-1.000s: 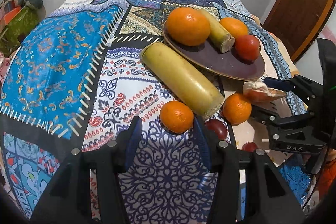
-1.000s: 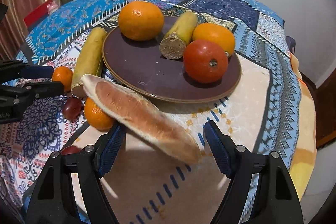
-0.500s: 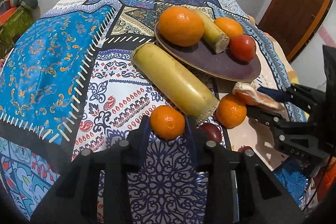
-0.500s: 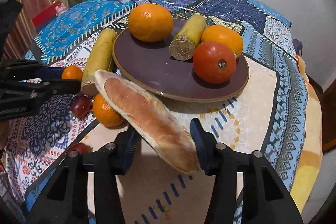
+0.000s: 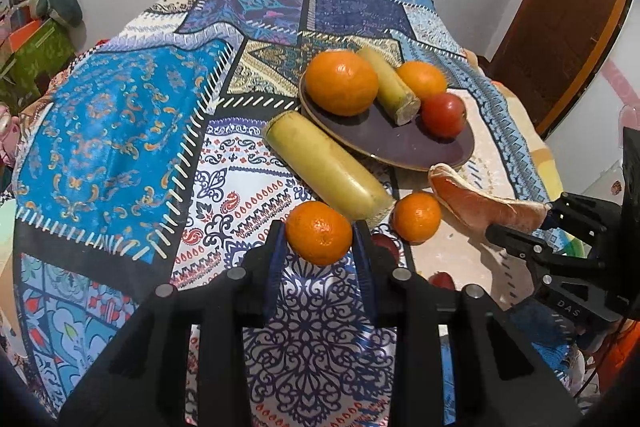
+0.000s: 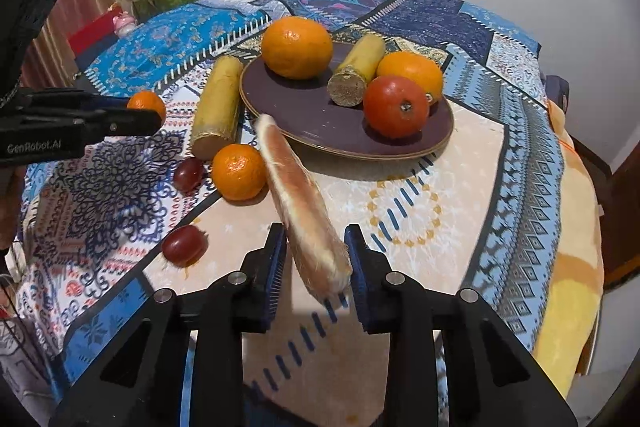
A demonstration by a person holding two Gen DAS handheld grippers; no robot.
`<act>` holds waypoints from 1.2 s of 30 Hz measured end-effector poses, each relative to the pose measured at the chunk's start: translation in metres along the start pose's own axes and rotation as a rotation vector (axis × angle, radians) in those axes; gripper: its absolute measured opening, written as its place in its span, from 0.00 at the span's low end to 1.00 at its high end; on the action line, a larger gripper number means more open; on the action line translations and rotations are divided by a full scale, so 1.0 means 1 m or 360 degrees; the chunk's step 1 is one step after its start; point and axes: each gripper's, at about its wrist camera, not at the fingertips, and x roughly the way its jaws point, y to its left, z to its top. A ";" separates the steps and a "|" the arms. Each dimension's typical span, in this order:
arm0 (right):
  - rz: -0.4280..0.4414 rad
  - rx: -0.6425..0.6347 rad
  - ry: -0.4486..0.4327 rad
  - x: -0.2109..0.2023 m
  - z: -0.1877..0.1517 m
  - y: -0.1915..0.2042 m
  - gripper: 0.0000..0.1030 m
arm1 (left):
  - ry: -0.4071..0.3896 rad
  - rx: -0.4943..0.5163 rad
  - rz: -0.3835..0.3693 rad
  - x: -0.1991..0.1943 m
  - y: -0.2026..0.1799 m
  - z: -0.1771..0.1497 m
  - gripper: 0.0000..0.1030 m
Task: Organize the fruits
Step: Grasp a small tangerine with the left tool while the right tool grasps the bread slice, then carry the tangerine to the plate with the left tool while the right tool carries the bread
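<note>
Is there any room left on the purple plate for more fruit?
Yes. The plate is bare at its near side, in front of the big orange and beside the tomato. Its far side is crowded.

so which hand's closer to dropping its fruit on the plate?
Right. Its jaws grip the grapefruit wedge, whose far tip already reaches the plate rim. The left's small orange sits behind the sugarcane piece.

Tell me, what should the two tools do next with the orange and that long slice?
Probably carry both over to the plate and set them down. The left tool is shut on a small orange, the right tool on a slice, and the plate has bare room in front.
</note>
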 end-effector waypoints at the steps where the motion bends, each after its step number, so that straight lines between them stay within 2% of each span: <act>1: -0.0001 0.0002 -0.0009 -0.003 0.000 0.000 0.25 | -0.0010 0.0003 0.0000 -0.004 -0.001 0.000 0.32; 10: -0.0004 0.0046 -0.0141 -0.038 0.006 -0.001 0.21 | -0.0077 0.0026 -0.0010 -0.028 -0.011 0.003 0.32; 19: -0.0015 0.0070 -0.0231 -0.055 0.016 -0.006 0.20 | -0.0123 0.0041 -0.0028 -0.032 -0.018 0.017 0.32; 28: 0.0012 0.0099 -0.0312 -0.058 0.037 -0.012 0.20 | -0.0162 0.0050 -0.0061 -0.022 -0.022 0.039 0.32; 36: 0.0079 0.0115 -0.0354 -0.046 0.058 -0.010 0.20 | -0.0130 0.0086 -0.0081 0.007 -0.029 0.056 0.32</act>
